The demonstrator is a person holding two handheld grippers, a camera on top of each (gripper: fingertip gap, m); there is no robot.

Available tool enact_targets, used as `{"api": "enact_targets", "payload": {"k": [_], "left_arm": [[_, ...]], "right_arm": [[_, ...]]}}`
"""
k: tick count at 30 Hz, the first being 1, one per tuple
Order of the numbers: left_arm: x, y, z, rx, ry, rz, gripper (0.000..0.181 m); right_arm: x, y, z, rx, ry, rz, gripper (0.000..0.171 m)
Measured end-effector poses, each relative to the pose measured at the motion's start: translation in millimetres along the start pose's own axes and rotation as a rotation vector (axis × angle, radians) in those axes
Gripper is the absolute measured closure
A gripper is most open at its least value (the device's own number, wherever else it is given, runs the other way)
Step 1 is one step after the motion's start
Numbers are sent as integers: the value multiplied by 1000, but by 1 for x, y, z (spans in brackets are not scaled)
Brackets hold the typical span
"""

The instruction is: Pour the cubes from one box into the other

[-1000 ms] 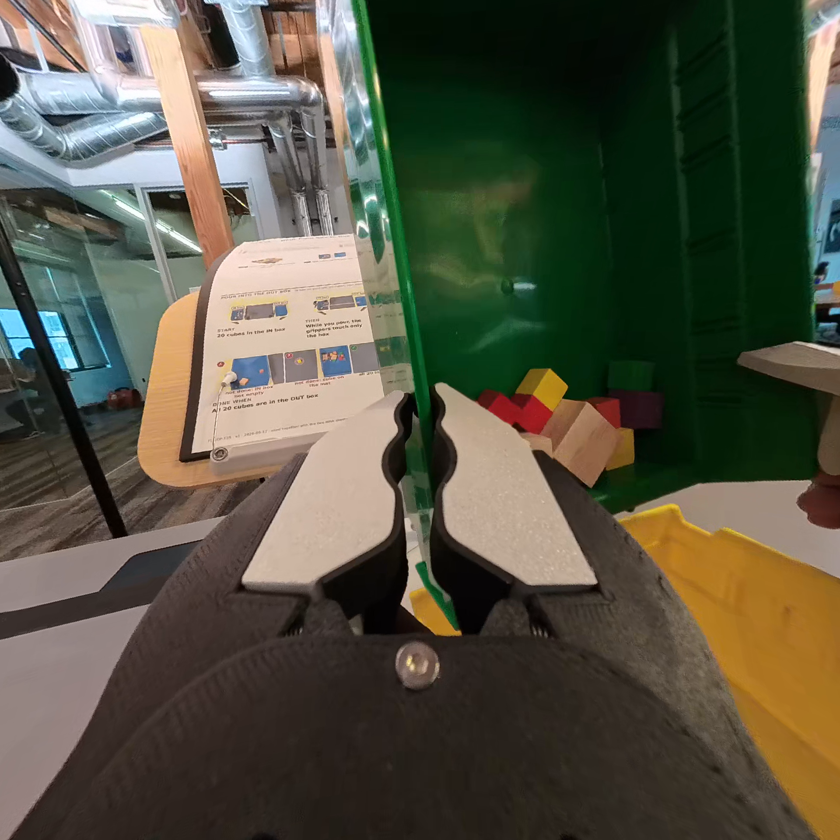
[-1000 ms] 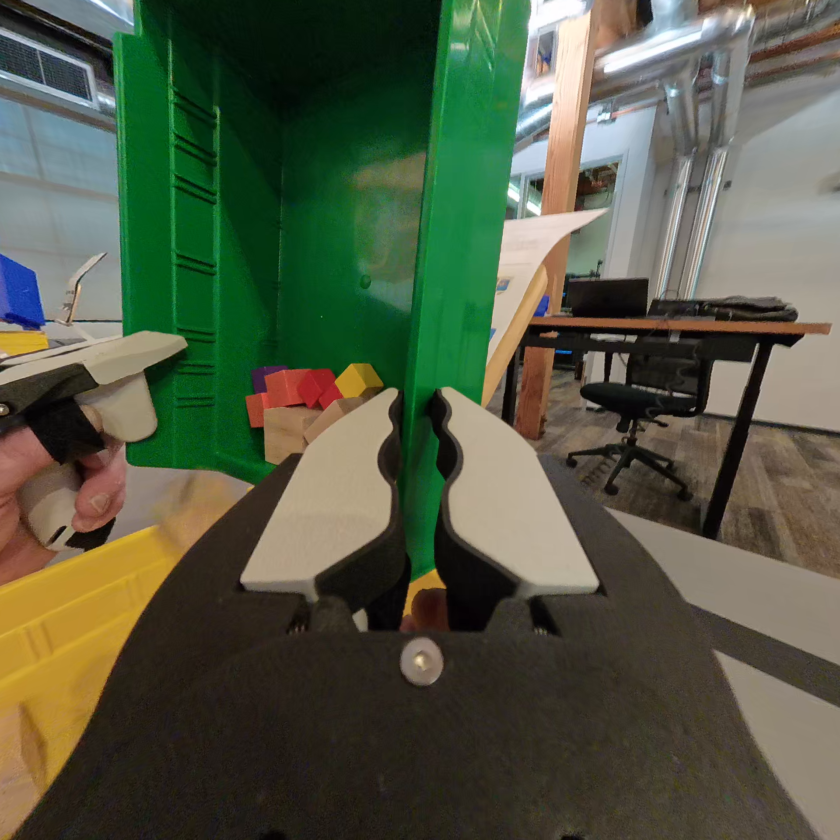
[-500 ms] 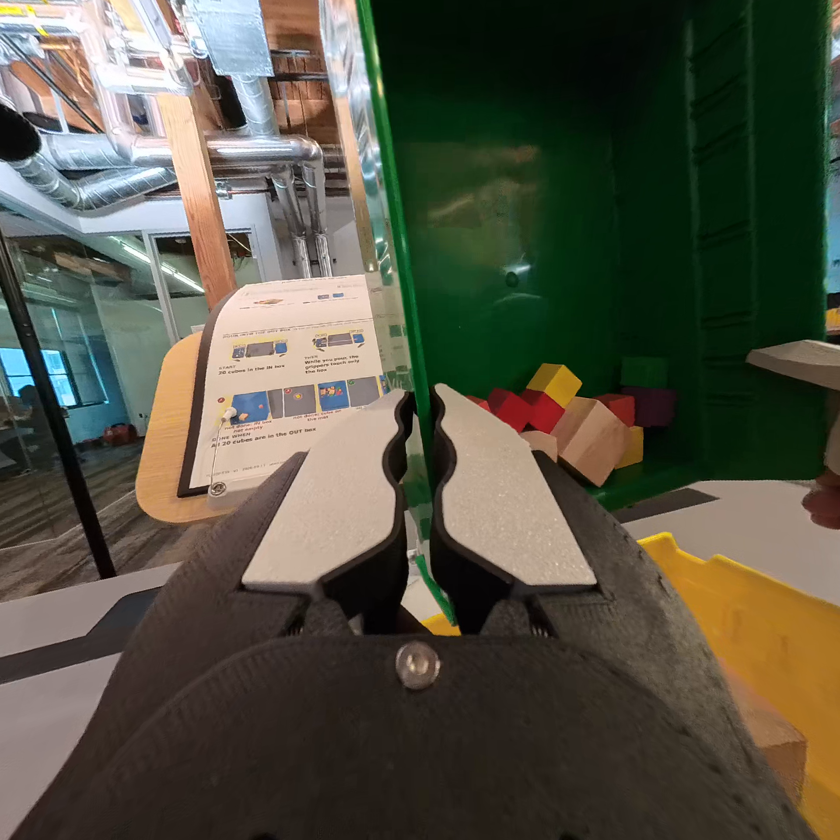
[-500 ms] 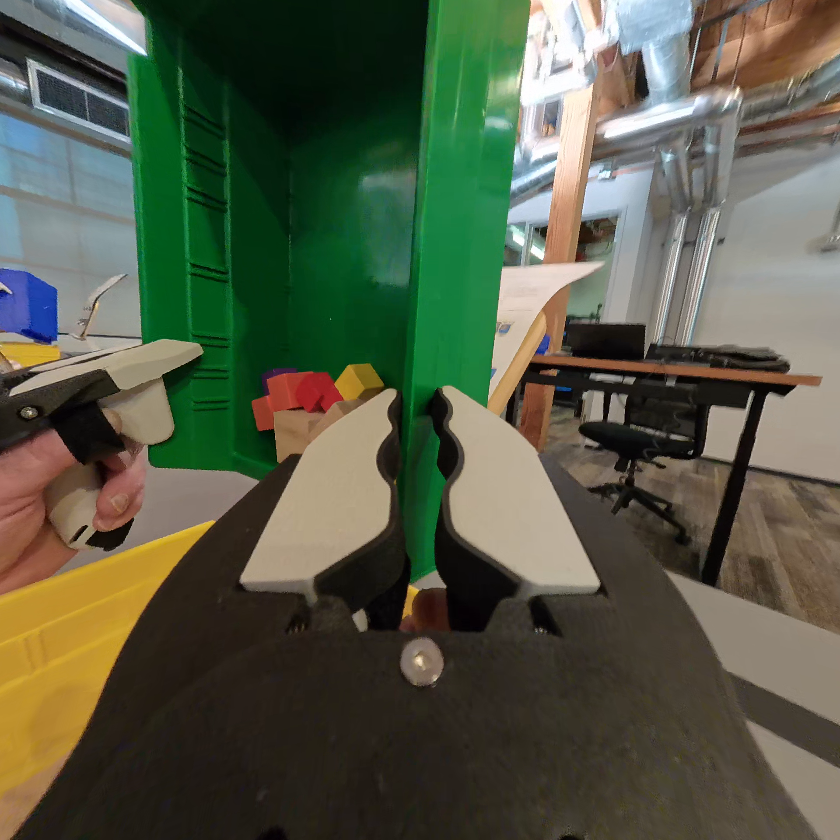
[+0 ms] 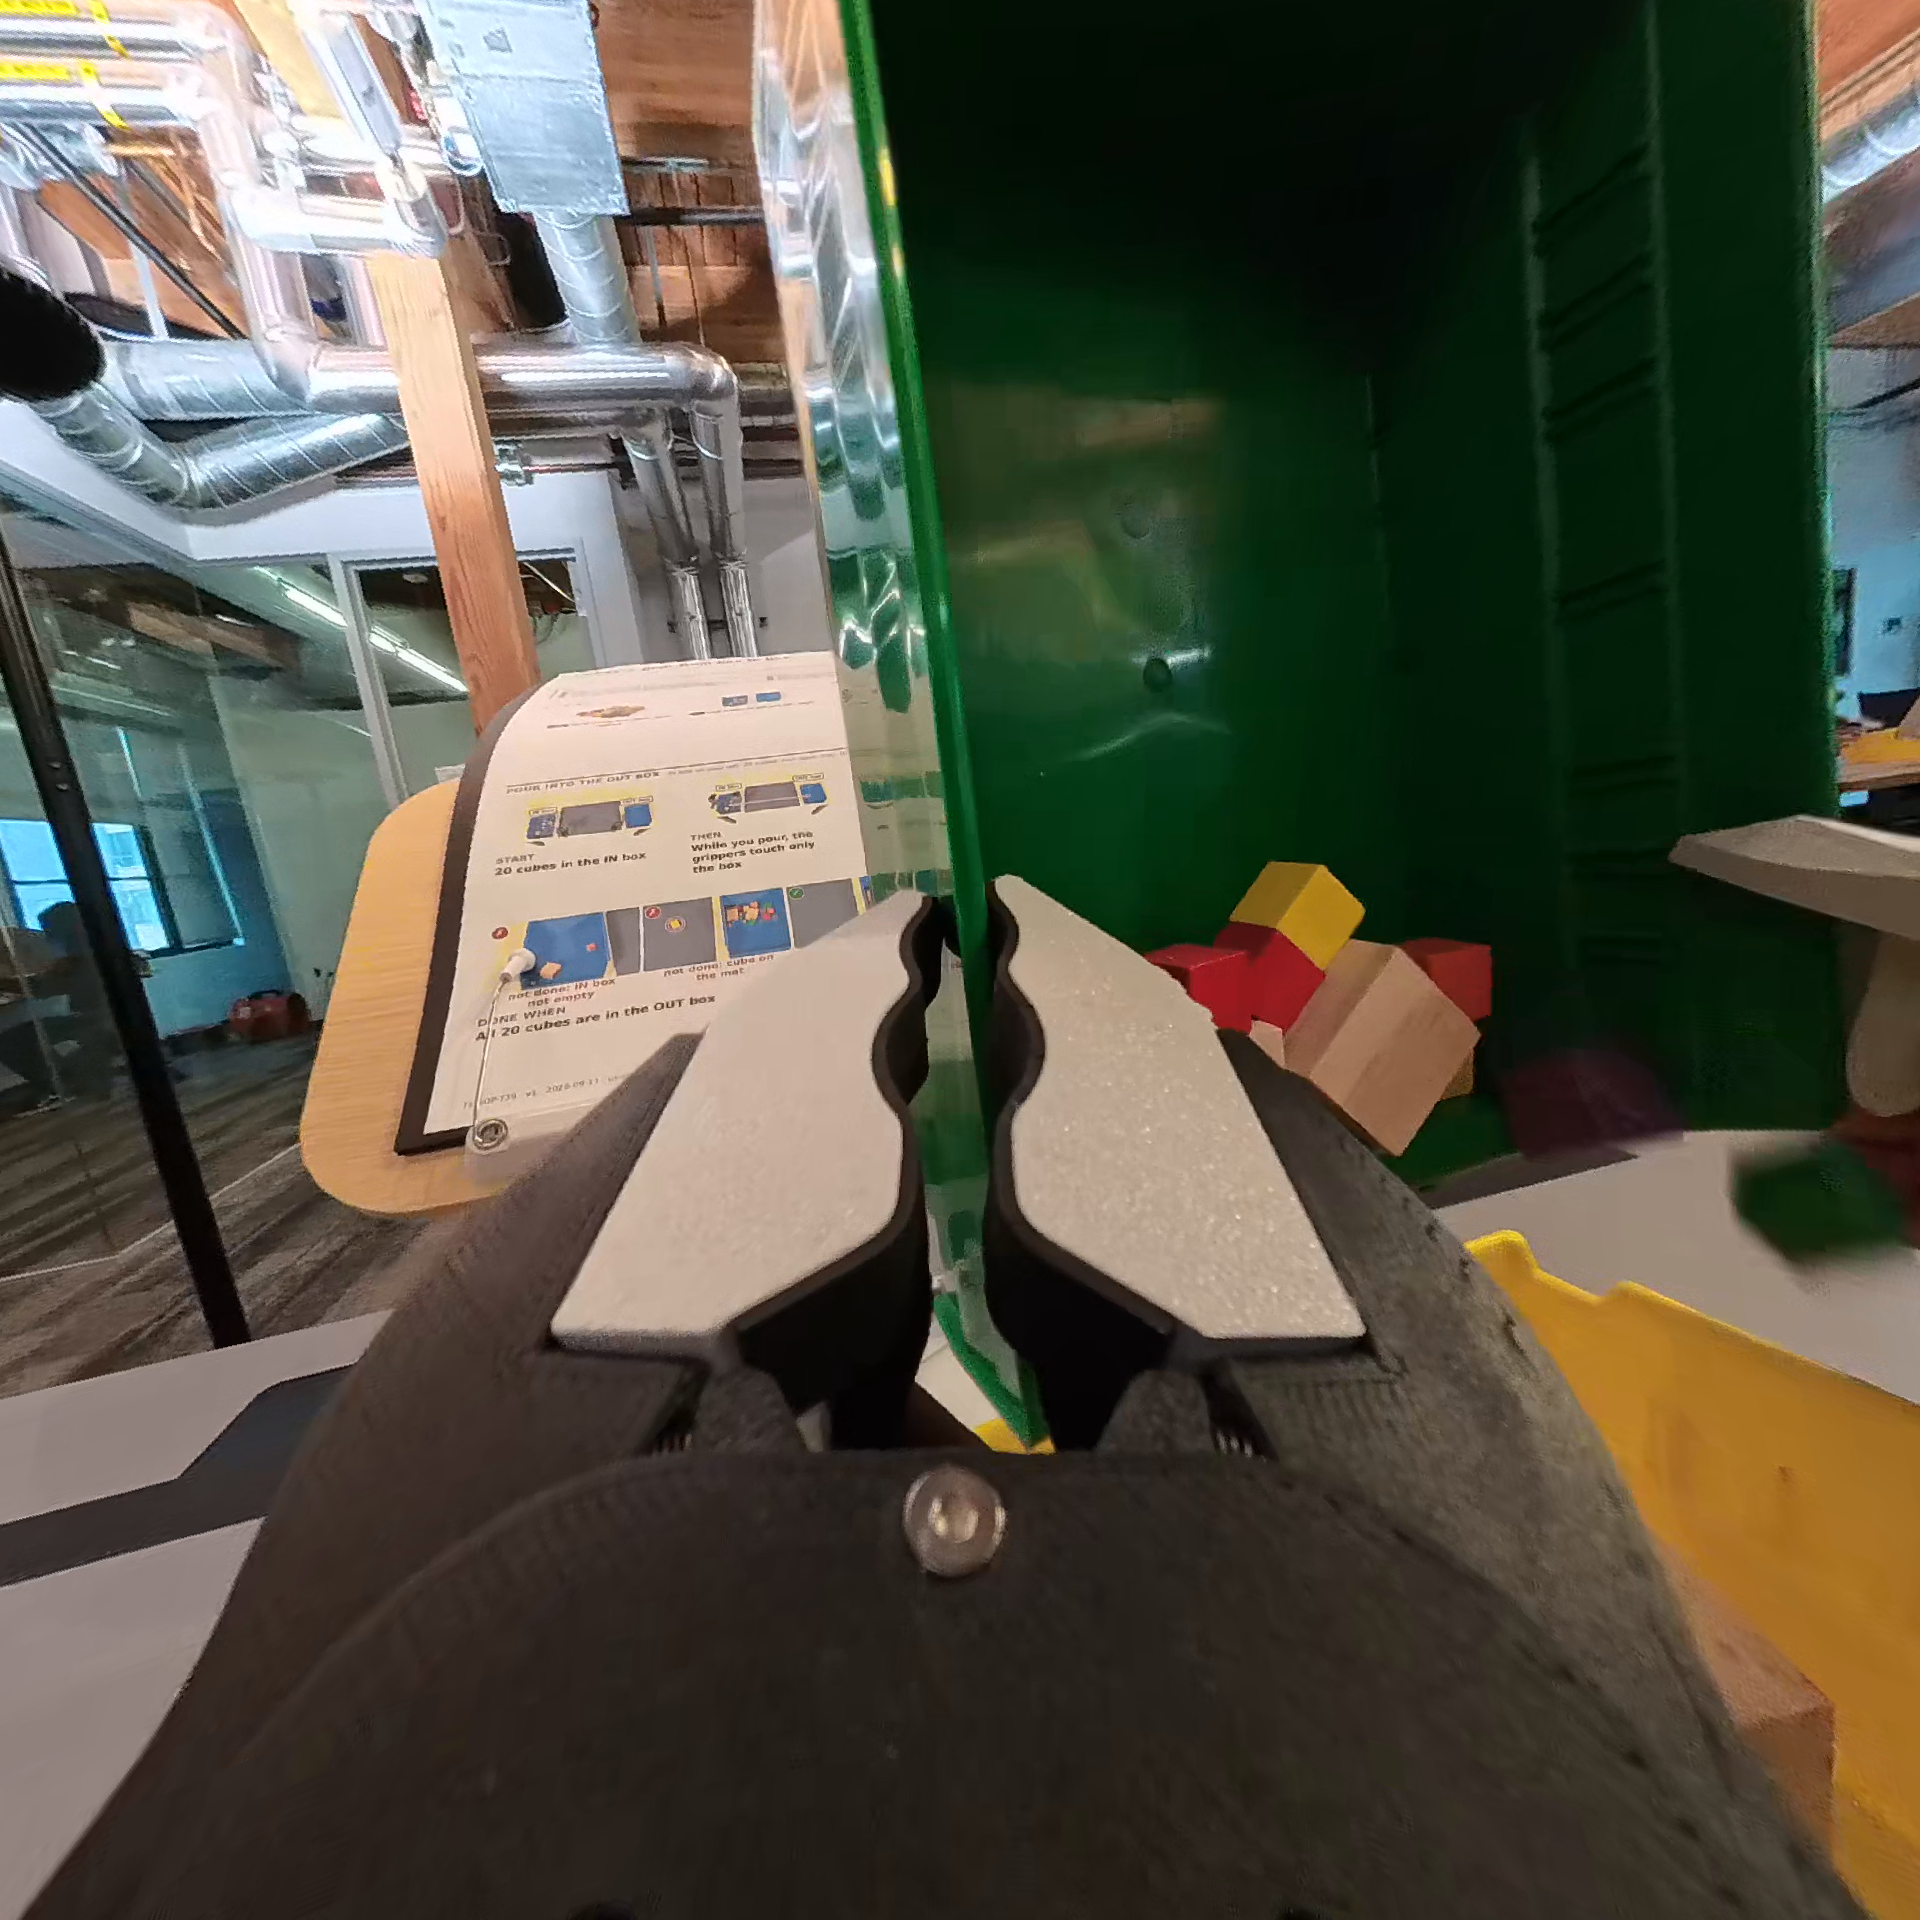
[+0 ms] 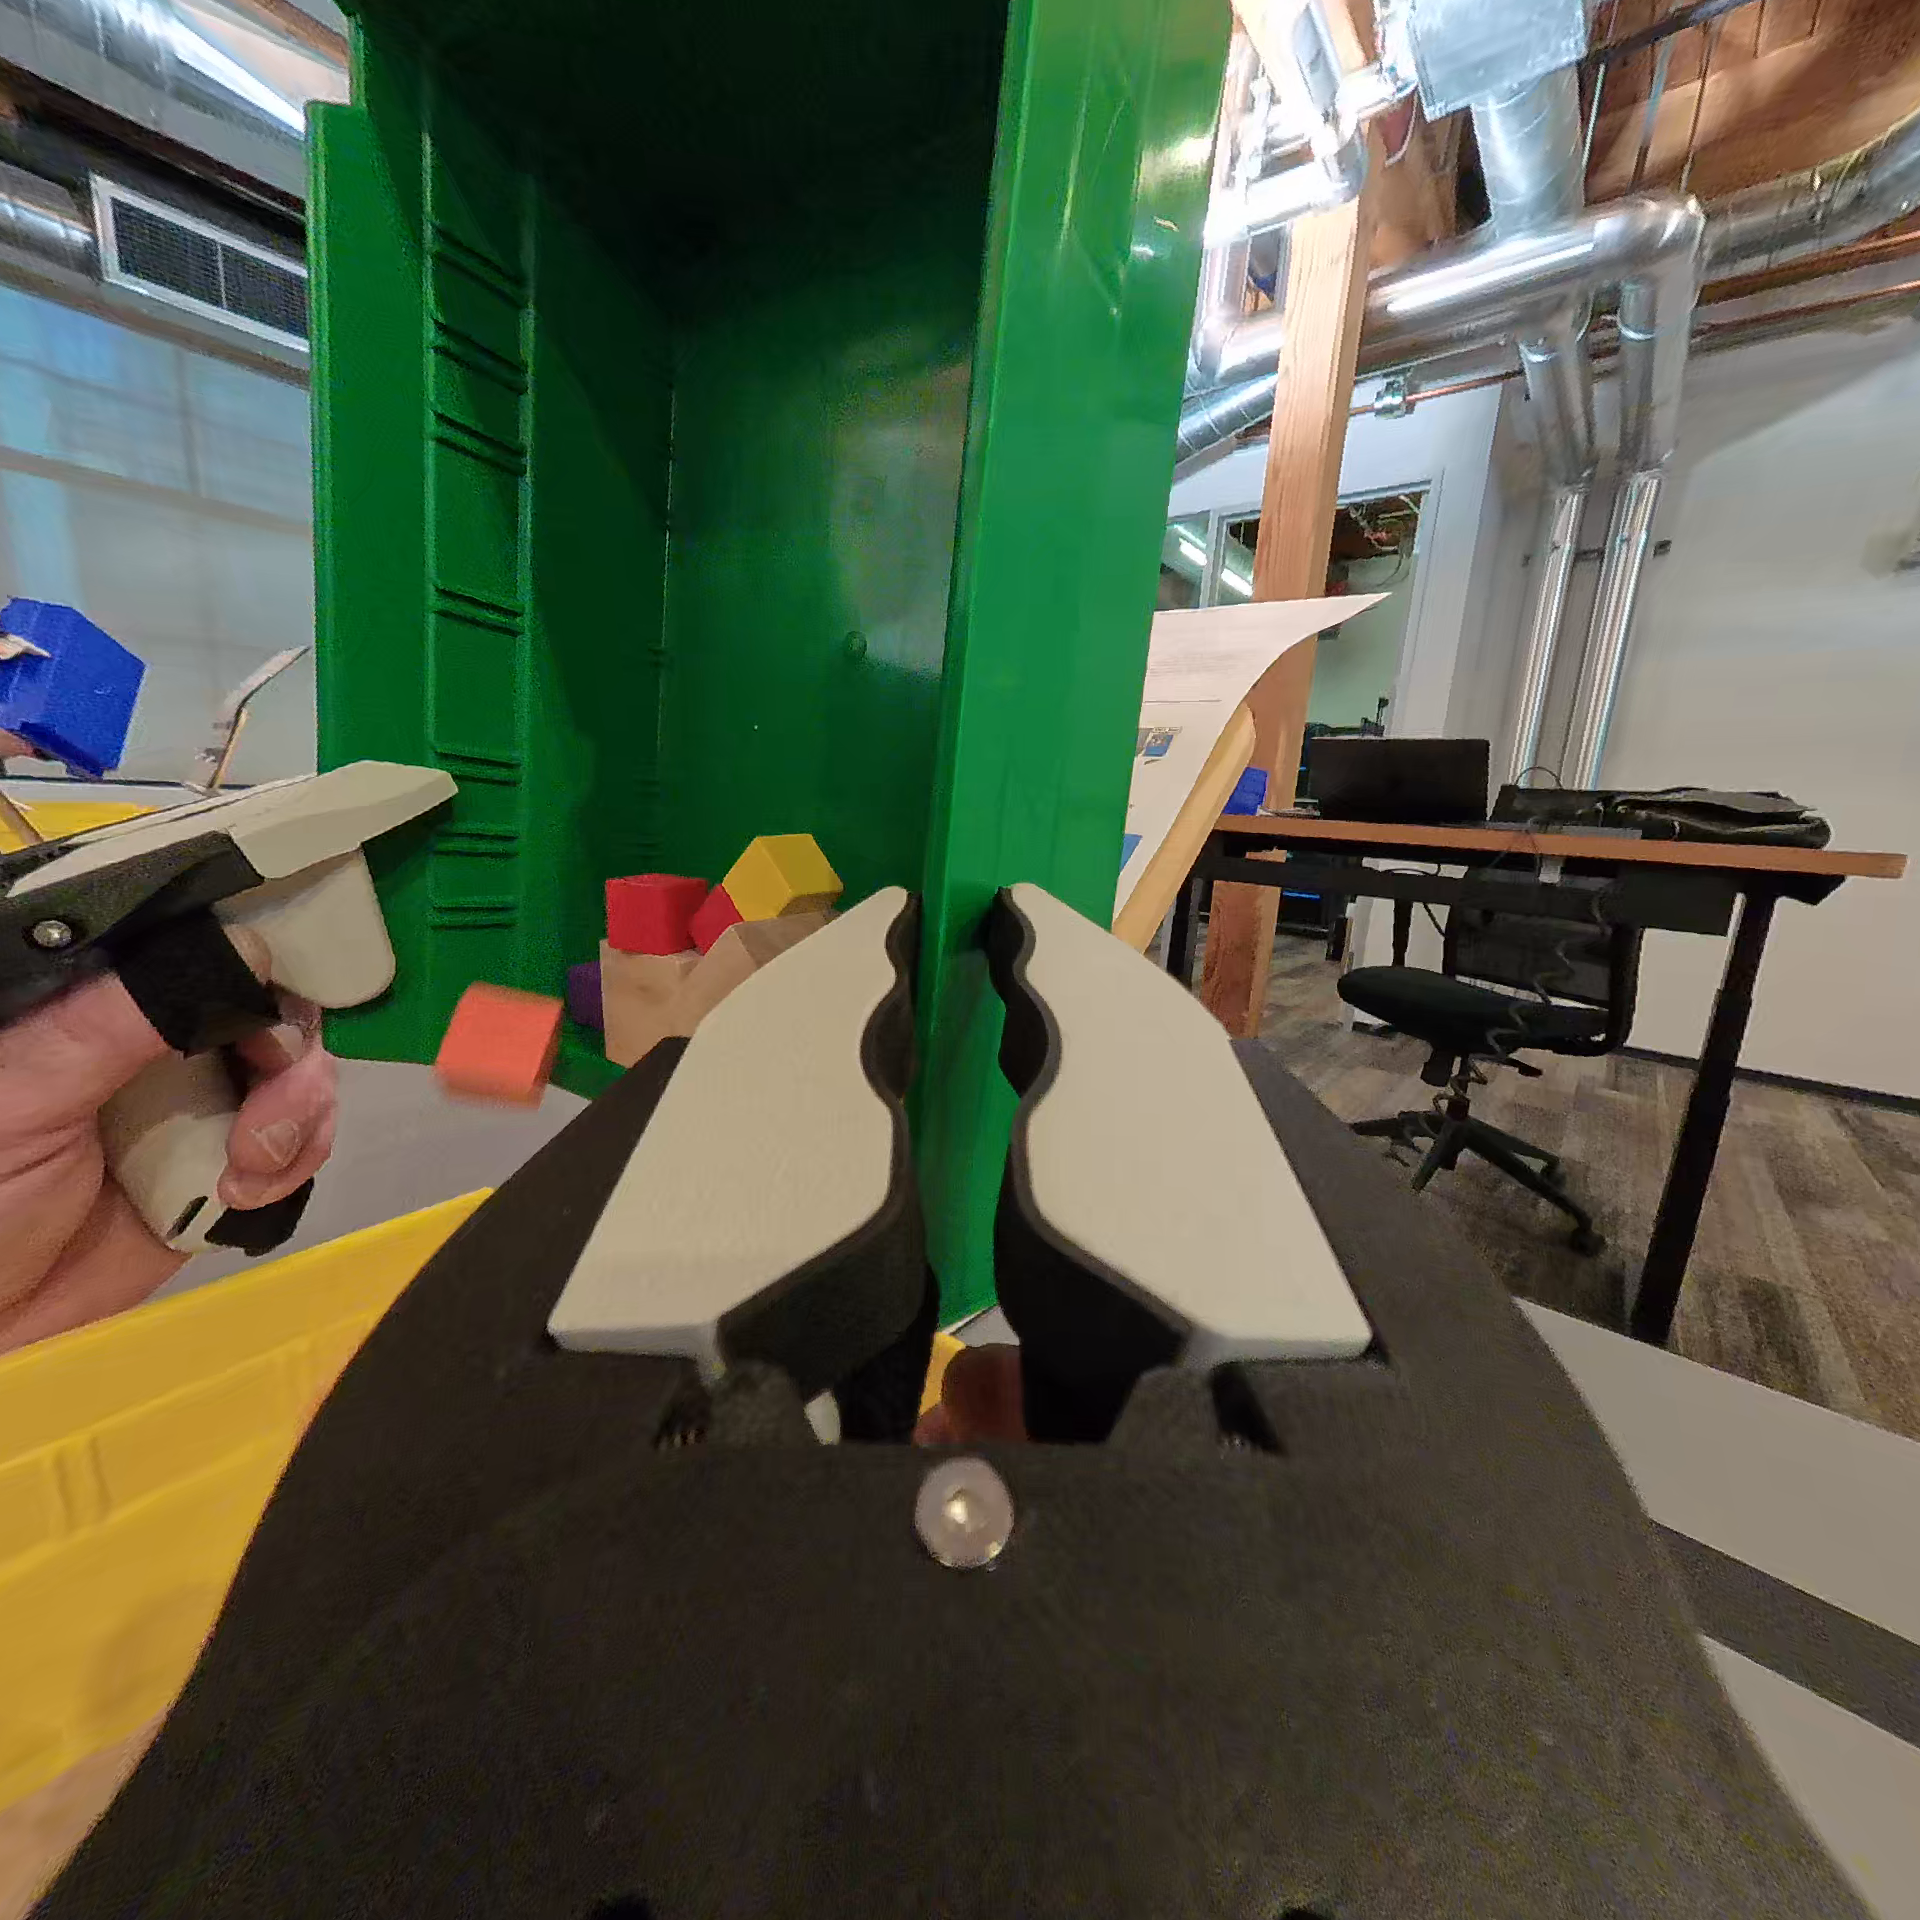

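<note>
Both grippers are clenched on opposite side walls of the green box, held tipped on end with its long axis near vertical. The left gripper pinches one wall edge; the right gripper pinches the other. Remaining cubes are piled at the box's lower end, at 1 o'clock from the left gripper and 11 o'clock from the right. An orange cube is falling toward the yellow box below. Judgement: pouring is under way.
</note>
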State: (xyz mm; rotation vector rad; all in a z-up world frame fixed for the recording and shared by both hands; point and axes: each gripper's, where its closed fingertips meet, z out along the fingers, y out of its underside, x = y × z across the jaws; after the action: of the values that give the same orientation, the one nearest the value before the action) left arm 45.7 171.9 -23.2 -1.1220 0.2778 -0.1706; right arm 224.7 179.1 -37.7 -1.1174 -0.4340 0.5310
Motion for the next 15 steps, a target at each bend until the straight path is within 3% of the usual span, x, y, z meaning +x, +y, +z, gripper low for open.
{"api": "enact_targets", "payload": {"k": [15], "left_arm": [[-1, -1, 1, 13, 2, -2, 175]], "right_arm": [[-1, -10, -1, 29, -6, 3, 164]]}}
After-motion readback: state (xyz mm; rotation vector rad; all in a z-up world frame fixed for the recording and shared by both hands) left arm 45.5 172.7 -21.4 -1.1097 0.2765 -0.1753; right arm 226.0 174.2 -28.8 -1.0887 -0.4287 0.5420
